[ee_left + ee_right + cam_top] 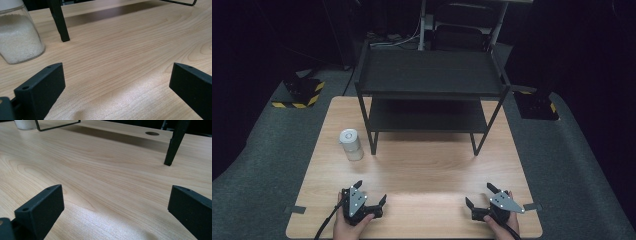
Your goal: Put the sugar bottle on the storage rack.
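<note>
I am holding my left gripper (372,196) low over the near left of the wooden tabletop (427,165), its jaws spread wide and empty. The glass jar (350,144) of white grains is standing ahead, slightly left, beside the black shelf rack (429,95). My right gripper (482,196) is resting near right, jaws equally wide, well apart from the jar.

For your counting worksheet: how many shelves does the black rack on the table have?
2. The top shelf sits at the rack's top; the lower shelf lies directly beneath it, above the table.
</note>
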`<state>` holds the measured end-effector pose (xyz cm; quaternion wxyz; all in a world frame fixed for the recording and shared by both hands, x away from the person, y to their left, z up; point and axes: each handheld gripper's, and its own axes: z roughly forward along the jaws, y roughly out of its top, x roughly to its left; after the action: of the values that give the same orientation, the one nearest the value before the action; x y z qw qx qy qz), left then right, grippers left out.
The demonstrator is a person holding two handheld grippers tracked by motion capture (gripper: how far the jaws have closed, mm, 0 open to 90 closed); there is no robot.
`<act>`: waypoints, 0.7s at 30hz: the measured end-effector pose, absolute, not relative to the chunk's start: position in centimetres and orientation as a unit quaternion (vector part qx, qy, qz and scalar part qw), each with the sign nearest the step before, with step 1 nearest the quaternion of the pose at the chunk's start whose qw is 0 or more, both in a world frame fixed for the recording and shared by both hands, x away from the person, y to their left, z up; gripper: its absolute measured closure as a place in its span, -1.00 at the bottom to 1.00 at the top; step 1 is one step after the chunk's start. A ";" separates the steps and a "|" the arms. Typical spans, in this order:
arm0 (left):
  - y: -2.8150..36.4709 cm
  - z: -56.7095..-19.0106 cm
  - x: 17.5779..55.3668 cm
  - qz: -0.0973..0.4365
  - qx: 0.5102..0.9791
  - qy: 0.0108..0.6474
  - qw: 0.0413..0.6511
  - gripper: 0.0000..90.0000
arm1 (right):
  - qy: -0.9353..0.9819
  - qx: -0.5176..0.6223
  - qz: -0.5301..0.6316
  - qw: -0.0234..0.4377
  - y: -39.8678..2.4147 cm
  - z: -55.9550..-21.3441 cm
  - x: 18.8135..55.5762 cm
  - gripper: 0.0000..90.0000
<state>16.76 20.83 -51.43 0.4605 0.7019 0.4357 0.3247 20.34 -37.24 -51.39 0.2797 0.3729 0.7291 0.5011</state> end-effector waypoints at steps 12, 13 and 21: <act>20.7 -51.7 16.5 0.331 0.699 0.432 0.464 -0.99 | 0.727 0.367 0.506 0.283 -37.4 -51.6 20.2 -1.00; 20.8 -51.7 16.5 0.331 0.698 0.431 0.466 -0.99 | 0.728 0.367 0.506 0.283 -37.4 -51.6 20.2 -1.00; 21.0 -51.7 16.2 0.333 0.694 0.429 0.473 -0.99 | 0.726 0.367 0.508 0.282 -37.4 -51.6 20.2 -1.00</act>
<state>16.25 20.95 -51.75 0.4728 0.6937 0.4294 0.3330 20.21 -37.44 -51.65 0.2822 0.3675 0.7262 0.5079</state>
